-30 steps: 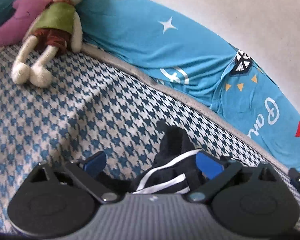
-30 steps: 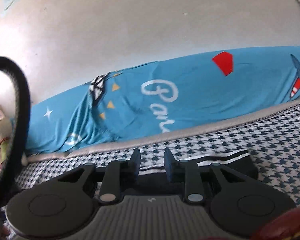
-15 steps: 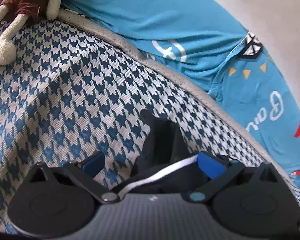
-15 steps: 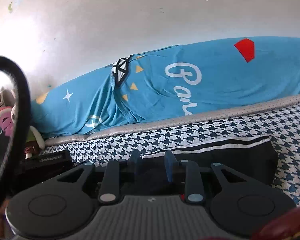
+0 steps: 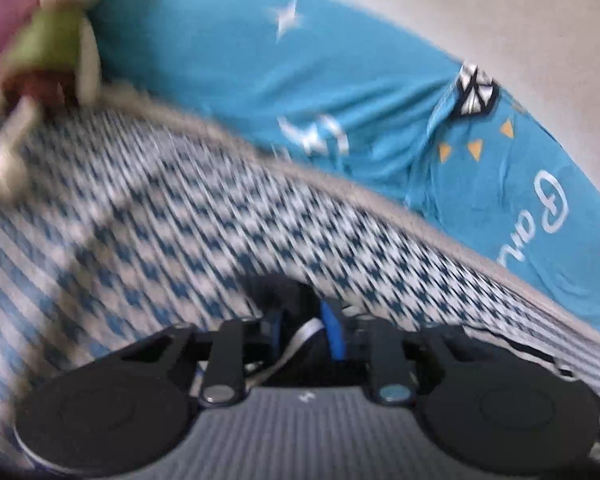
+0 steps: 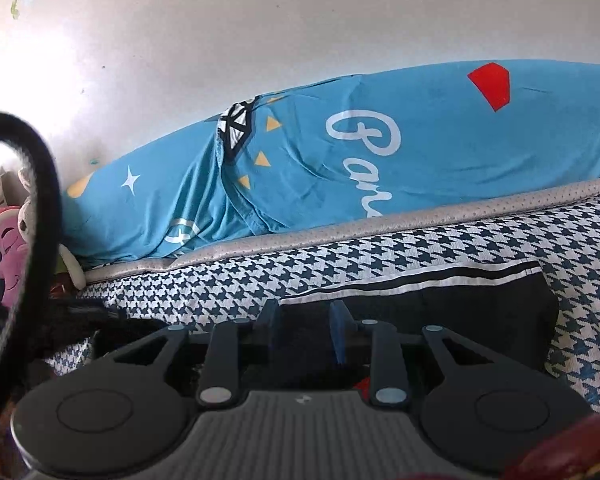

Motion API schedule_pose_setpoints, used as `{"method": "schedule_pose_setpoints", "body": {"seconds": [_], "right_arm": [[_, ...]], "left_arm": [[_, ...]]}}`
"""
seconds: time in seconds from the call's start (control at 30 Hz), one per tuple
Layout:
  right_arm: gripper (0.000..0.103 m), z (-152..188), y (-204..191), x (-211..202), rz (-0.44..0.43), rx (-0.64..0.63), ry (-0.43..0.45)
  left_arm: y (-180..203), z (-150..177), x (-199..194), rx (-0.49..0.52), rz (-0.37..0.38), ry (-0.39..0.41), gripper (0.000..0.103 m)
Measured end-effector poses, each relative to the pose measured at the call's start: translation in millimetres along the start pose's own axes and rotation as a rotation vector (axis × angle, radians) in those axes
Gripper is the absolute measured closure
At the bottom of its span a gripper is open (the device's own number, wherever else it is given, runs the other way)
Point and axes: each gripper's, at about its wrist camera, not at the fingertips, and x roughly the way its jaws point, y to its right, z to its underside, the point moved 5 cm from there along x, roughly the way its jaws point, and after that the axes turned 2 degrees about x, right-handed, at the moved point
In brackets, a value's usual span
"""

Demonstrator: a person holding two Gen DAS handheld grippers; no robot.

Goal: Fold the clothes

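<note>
Black garment: dark clothing with white stripes (image 6: 440, 300) is lying on the bed in the right wrist view, one edge trimmed with two white bands running along its far side; in the left wrist view a bunched part of it, with a white stripe, is sitting between the blue pads.
Left tool: the left tool (image 5: 306, 326) is nearly closed, its blue pads (image 5: 334, 332) pinching a fold of the black garment close to the bed surface; this view is blurring heavily.
Right tool: the right tool (image 6: 304, 330) is also narrowed, with a small gap between its fingers; the black garment is lying directly in front of and beneath the fingers, but whether the pads are actually pressing cloth cannot be told.
Bed cover: a blue and white houndstooth bedspread (image 6: 380, 252) is carrying the garment, edged at the far side by a grey perforated strip (image 6: 420, 220).
Blue fabric: a turquoise printed sheet (image 6: 420, 152) with white lettering, stars, yellow triangles and a red shape is lying along the wall behind the bed.
Toys: a plush rabbit in a green top (image 5: 48, 40) is leaning at the far left of the bed, beside a purple plush toy (image 6: 10, 248).
Wall: a pale wall (image 6: 300, 20) is rising behind everything.
Cable: a thick black cable (image 6: 40, 208) is looping down the left edge of the right wrist view.
</note>
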Motion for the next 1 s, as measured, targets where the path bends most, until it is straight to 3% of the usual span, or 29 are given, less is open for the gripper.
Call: {"method": "schedule_pose_setpoints", "body": {"seconds": [0.07, 0.3, 0.43, 0.57, 0.7, 0.87, 1.0], "right_arm": [[0.075, -1, 1, 3, 0.0, 0.0, -0.004], [0.069, 3, -5, 21, -0.027, -0.005, -0.045], [0.063, 6, -12, 34, -0.048, -0.009, -0.071], [0.058, 10, -19, 45, -0.061, -0.018, -0.097], [0.05, 11, -28, 55, -0.057, -0.052, -0.109], [0.048, 15, -37, 67, -0.044, -0.1, -0.133], [0.047, 19, -43, 77, -0.011, -0.162, -0.156]], "left_arm": [[-4, -8, -12, 0.036, -0.083, 0.073, 0.088], [-66, -25, -40, -0.073, -0.301, 0.097, 0.088], [-82, -24, -49, -0.143, -0.168, 0.031, 0.075], [-76, -15, -53, -0.137, -0.109, -0.002, 0.069], [-64, -6, -53, -0.105, -0.092, -0.02, 0.059], [-53, 5, -55, -0.082, -0.084, -0.05, 0.028], [-46, 9, -61, -0.079, -0.075, -0.055, 0.013]]}}
